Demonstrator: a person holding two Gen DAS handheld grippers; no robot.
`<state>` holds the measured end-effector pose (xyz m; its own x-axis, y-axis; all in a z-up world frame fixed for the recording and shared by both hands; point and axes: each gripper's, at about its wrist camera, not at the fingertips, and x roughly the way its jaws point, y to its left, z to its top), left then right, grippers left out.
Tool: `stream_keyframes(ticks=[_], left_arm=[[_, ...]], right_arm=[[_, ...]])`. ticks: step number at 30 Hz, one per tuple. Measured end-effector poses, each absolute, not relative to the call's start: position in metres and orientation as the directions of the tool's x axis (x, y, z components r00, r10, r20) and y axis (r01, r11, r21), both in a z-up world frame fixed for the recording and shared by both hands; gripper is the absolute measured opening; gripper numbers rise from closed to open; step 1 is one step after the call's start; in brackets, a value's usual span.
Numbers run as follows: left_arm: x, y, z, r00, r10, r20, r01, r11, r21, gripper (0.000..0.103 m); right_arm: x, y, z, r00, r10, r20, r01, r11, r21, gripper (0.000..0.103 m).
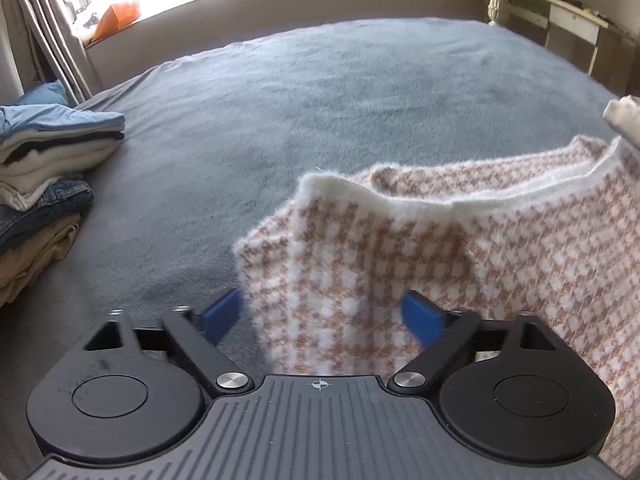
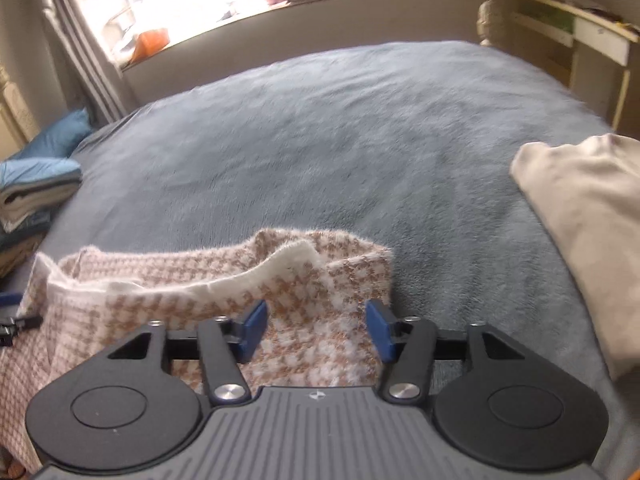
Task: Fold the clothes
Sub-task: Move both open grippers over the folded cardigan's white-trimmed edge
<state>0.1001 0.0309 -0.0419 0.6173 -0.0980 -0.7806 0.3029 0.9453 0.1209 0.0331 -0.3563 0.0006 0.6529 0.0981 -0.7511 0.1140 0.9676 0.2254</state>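
Observation:
A pink-and-white houndstooth sweater [image 1: 440,248] with a white ribbed collar [image 1: 400,200] lies rumpled on the grey bed cover [image 1: 320,100], its collar edge standing up. My left gripper [image 1: 320,316] is open wide over the sweater's left side, with fabric between the blue pads [image 1: 222,316] but not pinched. My right gripper [image 2: 316,330] is open, less wide, over the sweater's [image 2: 200,304] right corner. Knit fills the gap between its pads [image 2: 254,330], and I see no squeeze on it. A bit of the left gripper's finger [image 2: 16,320] shows at the left edge of the right wrist view.
A stack of folded clothes [image 1: 44,184] sits at the bed's left edge, with a blue pillow [image 2: 68,128] behind it. A beige garment [image 2: 588,216] lies on the right. Beyond the bed are a curtain [image 1: 52,40], a window sill, and a wooden desk [image 1: 560,12].

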Motion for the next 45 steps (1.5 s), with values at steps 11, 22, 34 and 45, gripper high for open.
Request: stream_keyframes(ticks=[11,22,34,45], left_arm=[[0.095,0.018,-0.048,0.62,-0.014,-0.785,0.239,0.956,0.172,0.103],[0.095,0.007,-0.045,0.593,0.08,-0.801,0.183,0.956,0.23,0.103],[0.096,0.004,-0.045,0.575,0.111,-0.811,0.164,0.955,0.247,0.103],[0.095,0.01,-0.048,0.588,0.084,-0.804,0.169,0.96,0.224,0.103]], right_arm=[[0.014,-0.34,0.023,0.661,0.019,-0.751,0.186,0.965,0.188,0.101],[0.004,-0.319,0.029,0.69,-0.058,-0.722,0.171,0.982,0.085,0.103],[0.006,-0.296,0.027,0.687,-0.23,-0.689,0.178,0.973,-0.147,0.103],[0.011,-0.291,0.032,0.742,-0.125,-0.658,0.056,0.991,-0.124,0.103]])
